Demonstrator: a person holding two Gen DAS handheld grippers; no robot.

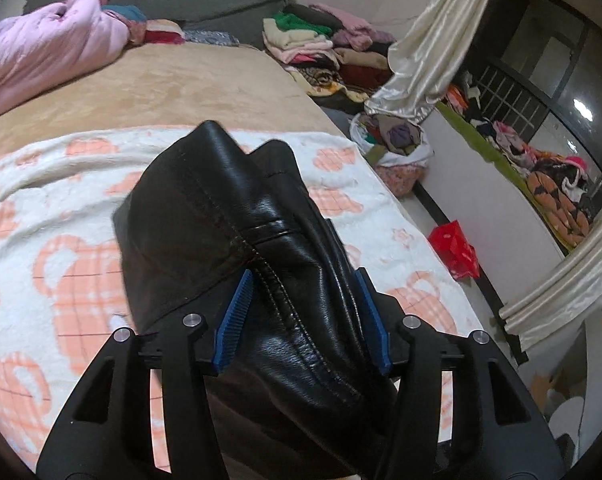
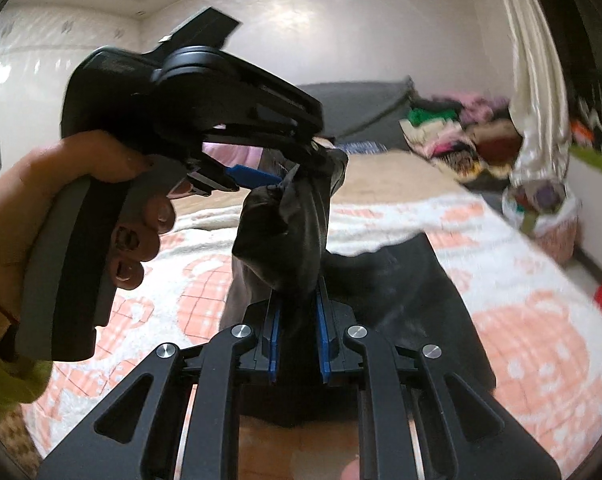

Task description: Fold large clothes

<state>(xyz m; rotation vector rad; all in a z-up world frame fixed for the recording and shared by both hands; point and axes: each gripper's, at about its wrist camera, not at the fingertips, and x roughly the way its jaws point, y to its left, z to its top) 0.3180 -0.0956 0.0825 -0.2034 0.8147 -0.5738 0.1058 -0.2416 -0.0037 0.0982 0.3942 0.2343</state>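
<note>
A black leather garment [image 1: 237, 240] is held up above the bed's white and orange blanket [image 1: 61, 208]. In the left wrist view my left gripper [image 1: 303, 312] is shut on a thick seamed fold of it between the blue pads [image 1: 233, 320]. In the right wrist view my right gripper [image 2: 299, 320] is shut on another bunched part of the garment [image 2: 285, 236], which rises from its fingers. The left gripper [image 2: 277, 168], held in a hand, shows in the right wrist view at upper left, gripping the garment's top. The rest of the garment [image 2: 421, 292] lies on the blanket.
A tan bedcover [image 1: 161, 84] lies beyond the blanket, with a pink quilt [image 1: 41, 52] at far left and stacked folded clothes [image 1: 313, 44] at the far right. A cream curtain [image 1: 429, 48], a bag of clothes [image 1: 393, 140] and a red bag [image 1: 455, 248] are right of the bed.
</note>
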